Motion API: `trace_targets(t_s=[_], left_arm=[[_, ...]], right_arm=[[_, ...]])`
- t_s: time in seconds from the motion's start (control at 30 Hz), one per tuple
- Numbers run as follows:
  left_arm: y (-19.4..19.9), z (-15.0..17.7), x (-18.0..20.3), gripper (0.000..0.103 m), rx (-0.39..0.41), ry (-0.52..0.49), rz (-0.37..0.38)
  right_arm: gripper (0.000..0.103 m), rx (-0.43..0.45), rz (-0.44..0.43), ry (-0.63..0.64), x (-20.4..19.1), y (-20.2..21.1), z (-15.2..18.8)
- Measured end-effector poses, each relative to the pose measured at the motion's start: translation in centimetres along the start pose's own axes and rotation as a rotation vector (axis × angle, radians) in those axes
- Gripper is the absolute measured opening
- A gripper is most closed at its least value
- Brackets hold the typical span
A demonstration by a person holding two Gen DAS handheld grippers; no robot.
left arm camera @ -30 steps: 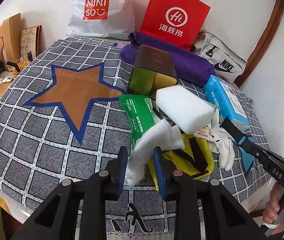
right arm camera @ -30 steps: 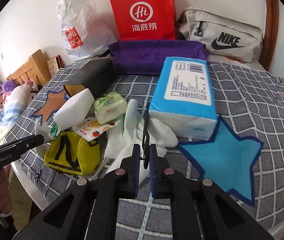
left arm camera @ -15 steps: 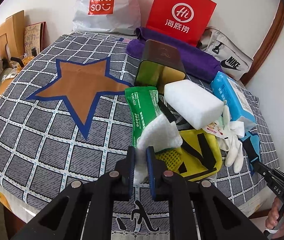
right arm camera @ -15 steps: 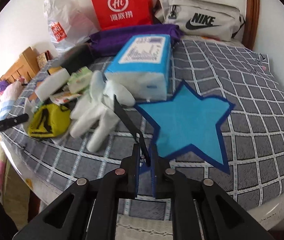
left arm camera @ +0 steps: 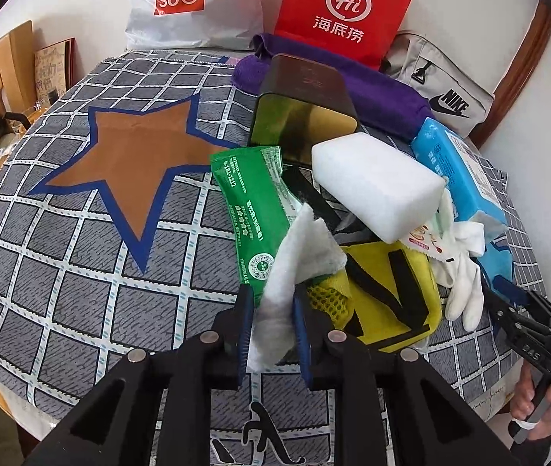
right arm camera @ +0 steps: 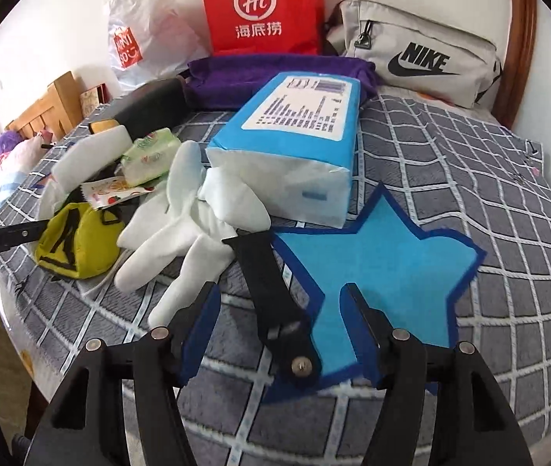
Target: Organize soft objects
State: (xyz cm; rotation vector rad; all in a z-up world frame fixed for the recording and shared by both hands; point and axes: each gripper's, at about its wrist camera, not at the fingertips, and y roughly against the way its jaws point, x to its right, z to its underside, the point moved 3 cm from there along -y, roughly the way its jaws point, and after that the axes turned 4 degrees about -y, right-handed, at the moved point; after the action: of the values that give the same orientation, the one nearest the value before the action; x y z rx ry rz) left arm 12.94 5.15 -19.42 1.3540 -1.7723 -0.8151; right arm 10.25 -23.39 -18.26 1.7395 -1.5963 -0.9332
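Both tongs differ: left tongs (left arm camera: 273,324) pinching half-hidden white cloth (left arm camera: 302,252), right tongs (right arm camera: 279,334) just spread.

Both views are fisheye, each looking forward and steeply down along its own gripper's fingers at a bed (left arm camera: 81,256) with a grey checked cover.

The left wrist view sits close above the near edge, facing the far edge where a red paper bag (left arm camera: 343,11) stands against the wall.

The right wrist view hovers low over the near edge further toward the right, facing the same far wall, slightly leftward.

Both share the central heap: white sponge block (left arm camera: 376,186), yellow pouch (right arm camera: 77,240), white glove (right arm camera: 182,229), blue tissue pack (right arm camera: 295,139), and the red bag.
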Motion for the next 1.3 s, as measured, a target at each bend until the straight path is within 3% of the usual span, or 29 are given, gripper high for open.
trace_targets(t_s=[0.1, 0.13, 0.17, 0.57, 1.13, 1.3], left_arm=[[-0.1, -0.1, -0.4, 0.015, 0.004, 0.016, 0.017], [0.0, -0.3, -0.3, 0.014, 0.004, 0.015, 0.020], [0.0, -0.4, -0.3, 0.014, 0.002, 0.011, 0.020], [3.4, -3.7, 0.5, 0.013, 0.066, -0.032, -0.024], [5.6, -8.1, 0.3, 0.013, 0.134, 0.004, -0.006], [5.4, -9.7, 0.8, 0.013, 0.145, -0.019, -0.057]], right_arm=[[0.044, 0.017, 0.049, 0.018, -0.4, -0.8, -0.2], [0.024, 0.020, 0.034, 0.039, -0.8, -0.9, -0.2], [0.020, 0.019, 0.022, 0.046, -1.1, -0.9, -0.3], [0.020, 0.018, 0.009, 0.010, 0.1, 1.9, -1.0], [0.020, 0.098, 0.001, 0.004, -0.6, 6.0, -5.8], [0.020, 0.110, -0.003, -0.013, -0.4, 6.1, -7.9]])
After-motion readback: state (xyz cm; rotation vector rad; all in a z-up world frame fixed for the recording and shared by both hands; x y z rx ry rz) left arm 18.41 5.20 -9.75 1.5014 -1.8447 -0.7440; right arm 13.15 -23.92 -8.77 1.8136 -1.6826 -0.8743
